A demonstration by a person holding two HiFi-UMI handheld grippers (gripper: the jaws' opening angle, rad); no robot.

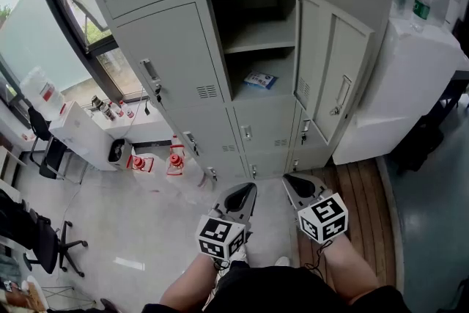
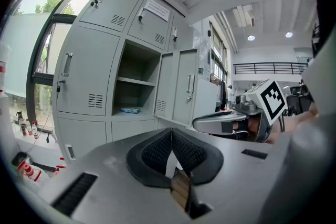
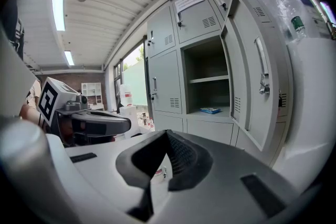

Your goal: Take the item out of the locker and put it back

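Pale grey all over the locker (image 1: 176, 62); blue and white on the item (image 1: 260, 80); black-and-white square markers on the left hand-held gripper (image 1: 245, 191) and right hand-held gripper (image 1: 296, 182); brown floor planks (image 1: 363, 209).

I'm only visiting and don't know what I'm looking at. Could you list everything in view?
lockers: one bank, grey, straight ahead, one compartment open
locker door: one, grey, swung open to the right
packet: one, blue and white, on the open compartment's floor, under its shelf
cabinet: one, white, right of the lockers
bottles: several, clear plastic, on top of the cabinet
cones: two, orange and white, on the floor at left
office chairs: two, black, far left
left gripper: one, grey with black pads, shut and empty, held low facing the lockers
right gripper: one, same colours, shut and empty, beside the left one
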